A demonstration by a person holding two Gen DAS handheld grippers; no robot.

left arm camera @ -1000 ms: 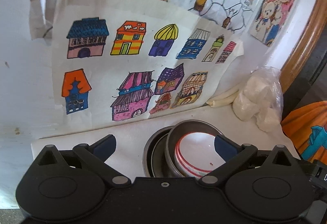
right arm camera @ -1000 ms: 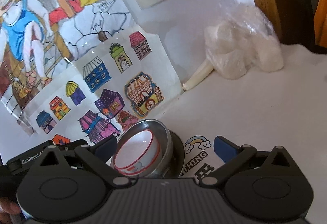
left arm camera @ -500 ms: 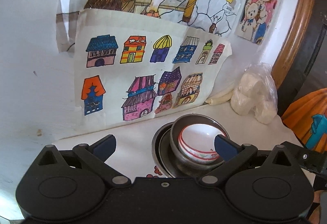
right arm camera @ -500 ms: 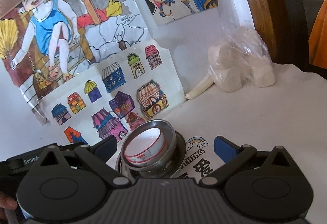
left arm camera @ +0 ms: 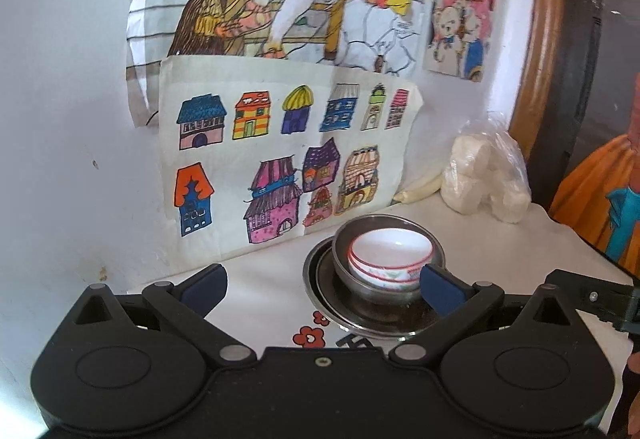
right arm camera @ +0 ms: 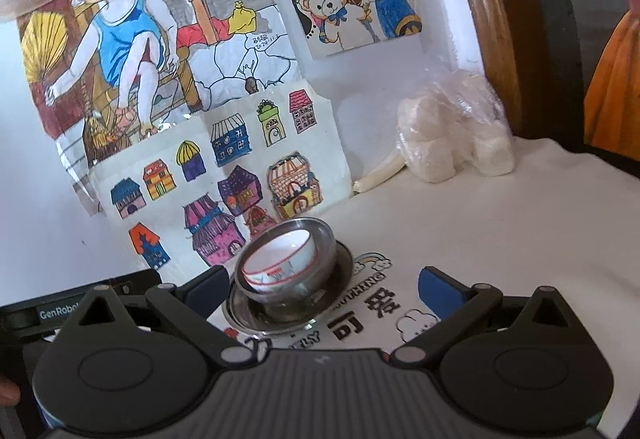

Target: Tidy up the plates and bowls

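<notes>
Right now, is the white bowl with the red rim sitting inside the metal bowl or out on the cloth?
Inside: the white bowl nests upright in the metal bowl.

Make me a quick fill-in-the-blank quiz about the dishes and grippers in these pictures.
1. The white bowl sits inside a ____ bowl.
2. Both bowls rest on a metal ____.
3. The jaws of both grippers, left and right, are ____.
4. The bag of white lumps lies to the ____ of the stack.

Answers: metal; plate; open; right
</notes>
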